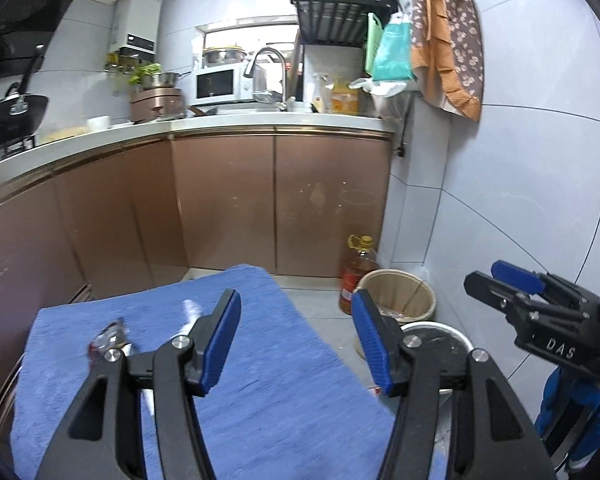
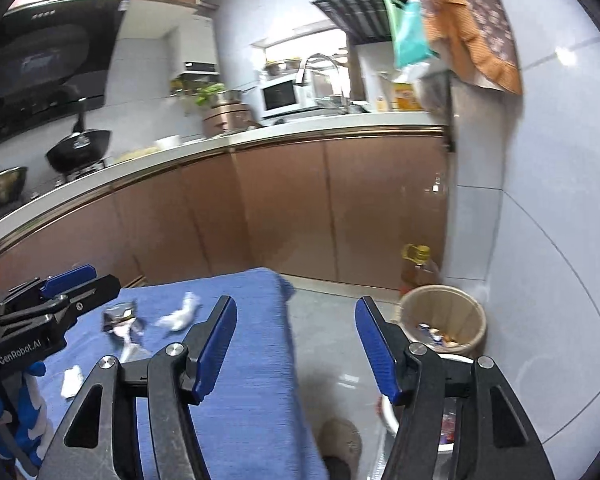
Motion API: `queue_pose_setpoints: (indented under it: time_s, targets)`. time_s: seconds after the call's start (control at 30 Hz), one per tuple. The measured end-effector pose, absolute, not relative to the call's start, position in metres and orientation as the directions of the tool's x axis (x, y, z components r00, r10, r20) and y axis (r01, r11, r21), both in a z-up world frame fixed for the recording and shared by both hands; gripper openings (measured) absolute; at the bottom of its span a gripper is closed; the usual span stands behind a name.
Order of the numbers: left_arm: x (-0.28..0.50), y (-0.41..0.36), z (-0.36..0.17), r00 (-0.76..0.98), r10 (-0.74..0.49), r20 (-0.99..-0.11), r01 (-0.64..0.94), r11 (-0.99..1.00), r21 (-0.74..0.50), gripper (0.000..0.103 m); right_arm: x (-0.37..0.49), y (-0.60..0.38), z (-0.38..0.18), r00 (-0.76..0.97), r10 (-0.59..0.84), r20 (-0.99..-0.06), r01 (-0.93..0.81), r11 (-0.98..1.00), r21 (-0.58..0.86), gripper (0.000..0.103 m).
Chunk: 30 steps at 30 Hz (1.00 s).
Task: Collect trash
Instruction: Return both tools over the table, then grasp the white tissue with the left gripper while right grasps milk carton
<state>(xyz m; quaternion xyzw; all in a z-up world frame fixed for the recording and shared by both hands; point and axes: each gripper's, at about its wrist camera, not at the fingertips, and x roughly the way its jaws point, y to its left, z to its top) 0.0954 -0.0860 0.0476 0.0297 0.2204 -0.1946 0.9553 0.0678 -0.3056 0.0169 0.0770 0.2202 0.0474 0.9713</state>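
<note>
Small kitchen: copper-brown cabinets (image 1: 228,200) under white countertop (image 1: 180,126), pale grey tiled wall (image 1: 520,184) right, grey floor (image 2: 332,344), bright window (image 1: 252,38) far.

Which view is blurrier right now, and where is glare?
Right wrist view: more motion smear, worst around the oil bottle and apron; window blown out. Left wrist view: sharper, though the wrapper smears; window overexposed; fisheye bends the counter.

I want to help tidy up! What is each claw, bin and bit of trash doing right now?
Left claw: open, holding nothing.
Right claw: open, holding nothing.
Beige bin: upright, uncovered, some trash inside.
Crumpled wrapper: lying on blue cloth.
White wad: lying on cloth.
Oil bottle: upright, capped.
</note>
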Motion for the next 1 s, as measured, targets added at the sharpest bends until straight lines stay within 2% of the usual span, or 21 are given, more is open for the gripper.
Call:
queue_pose_setpoints:
  time_s: [0.33, 0.43, 0.57, 1.0]
  targets:
    - [0.079, -0.011, 0.032, 0.85, -0.284, -0.443, 0.298, 0.954, -0.04, 0.057, 0.074, -0.232, 0.026, 0.867, 0.245, -0.435, -0.195, 0.968, 0.156, 0.063]
    - [0.08, 0.01, 0.026, 0.855, -0.255, -0.451, 0.262, 0.964, -0.049, 0.065, 0.078, -0.214, 0.026, 0.856, 0.273, -0.44, -0.226, 0.961, 0.156, 0.064]
    - [0.082, 0.042, 0.013, 0.857, -0.219, -0.467, 0.212, 0.975, -0.067, 0.066, 0.086, -0.19, 0.026, 0.835, 0.31, -0.455, -0.274, 0.951, 0.146, 0.066]
    - [0.08, 0.179, -0.074, 0.771, -0.065, -0.634, -0.064, 0.982, -0.178, 0.067, 0.14, -0.115, -0.018, 0.693, 0.443, -0.568, -0.444, 0.884, 0.148, 0.068]
